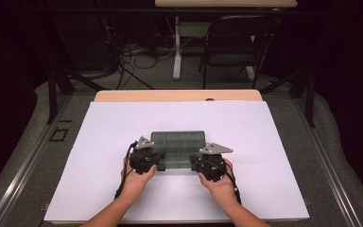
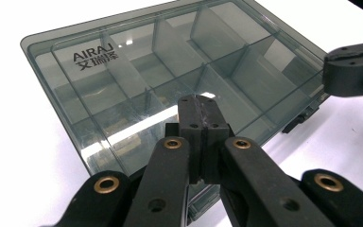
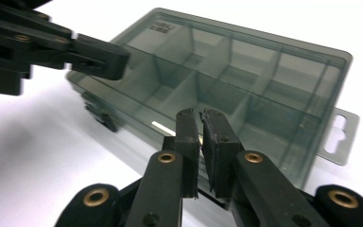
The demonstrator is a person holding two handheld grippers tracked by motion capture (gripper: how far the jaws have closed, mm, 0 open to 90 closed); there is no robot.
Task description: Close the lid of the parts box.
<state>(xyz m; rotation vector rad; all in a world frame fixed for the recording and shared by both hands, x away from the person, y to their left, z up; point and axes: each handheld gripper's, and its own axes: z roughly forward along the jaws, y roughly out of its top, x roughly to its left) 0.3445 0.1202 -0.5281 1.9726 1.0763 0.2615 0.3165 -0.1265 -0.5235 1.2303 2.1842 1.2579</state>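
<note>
A smoky clear plastic compartment box (image 1: 177, 142) lies shut and flat on the white table sheet, its dividers showing through the lid (image 2: 137, 71) (image 3: 246, 66). It looks empty. My left gripper (image 1: 162, 163) (image 2: 198, 101) sits at the box's near left edge, its jaws pressed together over the lid. The right gripper (image 1: 192, 163) (image 3: 201, 113) sits at the near right edge, jaws closed to a hairline gap, and I cannot tell if anything is pinched. A dark latch (image 3: 101, 118) sticks out of the front wall between them. Each gripper view shows the other gripper off to one side.
The white sheet (image 1: 113, 142) covers most of the wooden table (image 1: 123, 96), with bare room all round the box. A hang tab (image 3: 340, 135) juts from one end of the box. Beyond the table stand a folding chair (image 1: 236, 42) and floor cables (image 1: 137, 56).
</note>
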